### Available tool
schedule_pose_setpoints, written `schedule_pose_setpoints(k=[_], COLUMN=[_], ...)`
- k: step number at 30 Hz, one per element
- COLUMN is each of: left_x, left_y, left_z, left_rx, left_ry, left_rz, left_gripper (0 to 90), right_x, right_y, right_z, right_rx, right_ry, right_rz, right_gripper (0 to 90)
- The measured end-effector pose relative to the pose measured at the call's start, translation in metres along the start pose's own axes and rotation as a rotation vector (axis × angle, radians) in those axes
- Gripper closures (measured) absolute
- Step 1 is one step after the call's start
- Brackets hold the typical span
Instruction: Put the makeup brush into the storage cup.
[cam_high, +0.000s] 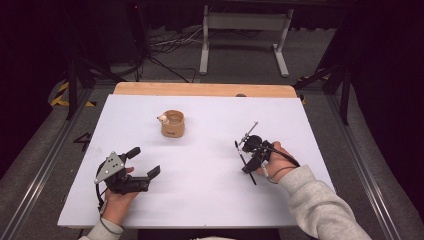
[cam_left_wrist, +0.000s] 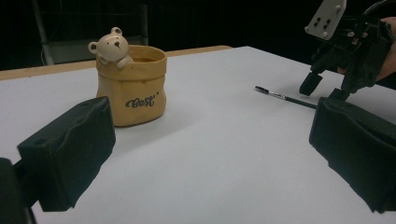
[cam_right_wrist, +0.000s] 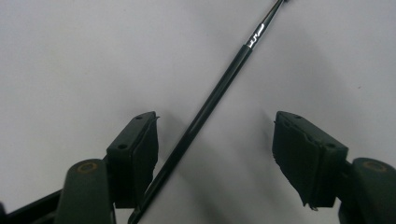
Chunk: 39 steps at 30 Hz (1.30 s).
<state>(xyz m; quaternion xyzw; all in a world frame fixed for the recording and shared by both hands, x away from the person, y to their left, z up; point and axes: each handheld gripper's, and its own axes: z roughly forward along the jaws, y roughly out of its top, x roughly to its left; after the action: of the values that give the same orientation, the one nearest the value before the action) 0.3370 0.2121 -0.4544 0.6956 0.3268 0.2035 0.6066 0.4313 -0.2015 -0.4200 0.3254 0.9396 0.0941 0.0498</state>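
A thin black brush (cam_right_wrist: 212, 100) with a silver band lies flat on the white table (cam_high: 210, 190). My right gripper (cam_right_wrist: 215, 149) points down over it, open, and the handle runs between the jaws close to the left pad (cam_right_wrist: 140, 154); neither pad presses on it. In the high view this gripper (cam_high: 247, 152) sits at the table's right with the brush (cam_high: 251, 129) sticking out beyond it. My left gripper (cam_high: 145, 162) rests open at the front left, nothing between its jaws. A tan pot (cam_high: 173, 123) with a small bear on its rim stands mid-table.
In the left gripper view the pot (cam_left_wrist: 132, 86), marked "Best", stands ahead on the left, and the right gripper (cam_left_wrist: 324, 91) and the brush (cam_left_wrist: 280, 96) are on the far right. A wooden strip (cam_high: 205, 89) edges the table's back.
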Motion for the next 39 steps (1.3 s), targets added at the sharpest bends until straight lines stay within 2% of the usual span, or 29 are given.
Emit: schedule_pose_setpoints(k=[5, 9, 14, 15, 16, 17, 26, 27, 34, 38, 39], left_x=[0.001, 0.0, 0.0, 0.0, 0.001, 0.001, 0.001, 0.0, 0.0, 0.0, 0.0], left_y=[0.0, 0.0, 0.0, 0.0, 0.0, 0.0, 0.0, 0.0, 0.0, 0.0, 0.0], left_z=[0.0, 0.0, 0.0, 0.0, 0.0, 0.0, 0.0, 0.0, 0.001, 0.001, 0.001], left_rx=[0.001, 0.002, 0.001, 0.001, 0.002, 0.002, 0.003, 0.002, 0.001, 0.001, 0.001], left_ry=[-0.001, -0.001, 0.0, 0.0, 0.0, 0.001, -0.001, -0.001, -0.001, -0.002, -0.002], left_rz=[-0.001, 0.0, -0.001, -0.001, -0.001, -0.001, -0.001, -0.001, 0.001, 0.0, 0.0], left_gripper=[1.2, 1.3, 1.5, 1.5, 1.4, 1.5, 1.5, 1.5, 1.5, 1.5, 1.6], right_x=[0.0, 0.002, 0.0, 0.0, 0.0, -0.001, -0.004, -0.004, -0.006, -0.006, -0.006], right_y=[0.0, 0.002, 0.004, 0.004, 0.005, 0.005, 0.005, 0.004, 0.003, 0.0, 0.0], right_z=[0.002, 0.001, -0.001, -0.001, -0.001, -0.001, -0.002, -0.004, -0.025, -0.04, -0.04], right_rx=[0.008, 0.017, 0.037, 0.037, 0.048, 0.046, 0.044, 0.04, -0.052, -0.152, -0.152], right_ry=[-0.004, 0.003, 0.001, 0.001, 0.001, 0.002, 0.011, 0.012, 0.02, 0.024, 0.024], right_rz=[0.009, 0.012, 0.035, 0.035, 0.055, 0.048, 0.057, 0.069, 0.061, 0.051, 0.051], right_gripper=[38.5, 51.8, 73.0, 73.0, 78.3, 82.4, 85.2, 85.2, 85.4, 85.4, 85.4])
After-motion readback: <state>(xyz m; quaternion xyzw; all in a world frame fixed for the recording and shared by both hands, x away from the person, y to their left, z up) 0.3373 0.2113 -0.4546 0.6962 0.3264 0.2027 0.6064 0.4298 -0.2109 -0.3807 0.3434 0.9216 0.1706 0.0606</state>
